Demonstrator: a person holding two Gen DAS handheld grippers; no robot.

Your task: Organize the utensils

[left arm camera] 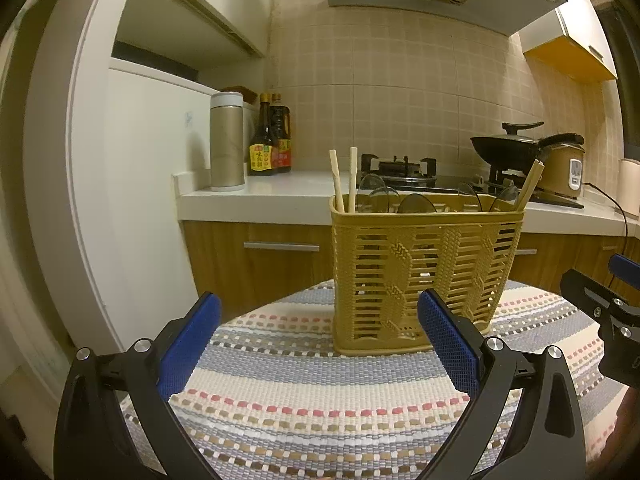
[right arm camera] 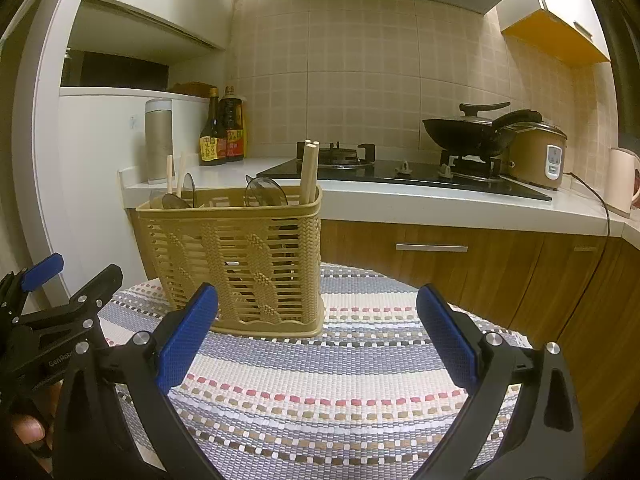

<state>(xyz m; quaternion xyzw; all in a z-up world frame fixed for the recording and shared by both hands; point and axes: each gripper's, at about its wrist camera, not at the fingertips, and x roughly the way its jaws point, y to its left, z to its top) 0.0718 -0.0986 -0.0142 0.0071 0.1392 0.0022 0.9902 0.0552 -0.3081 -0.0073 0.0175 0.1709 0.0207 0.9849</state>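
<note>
A tan woven plastic utensil basket (left arm camera: 424,272) stands upright on a striped woven mat (left arm camera: 304,392); it also shows in the right wrist view (right arm camera: 240,264). Wooden chopsticks (left arm camera: 343,180) stand in its left end, more chopsticks (left arm camera: 530,184) lean in its right end, and dark spoons (left arm camera: 416,202) poke up between. My left gripper (left arm camera: 318,332) is open and empty, just in front of the basket. My right gripper (right arm camera: 316,328) is open and empty, to the basket's right front. Each gripper shows at the edge of the other's view.
The striped mat (right arm camera: 340,380) covers a small round table. Behind it runs a white kitchen counter (left arm camera: 280,196) with a steel flask (left arm camera: 227,142), sauce bottles (left arm camera: 272,136), a gas stove (right arm camera: 400,172), a black wok (right arm camera: 468,128) and a rice cooker (right arm camera: 540,156). A white fridge (left arm camera: 152,184) stands left.
</note>
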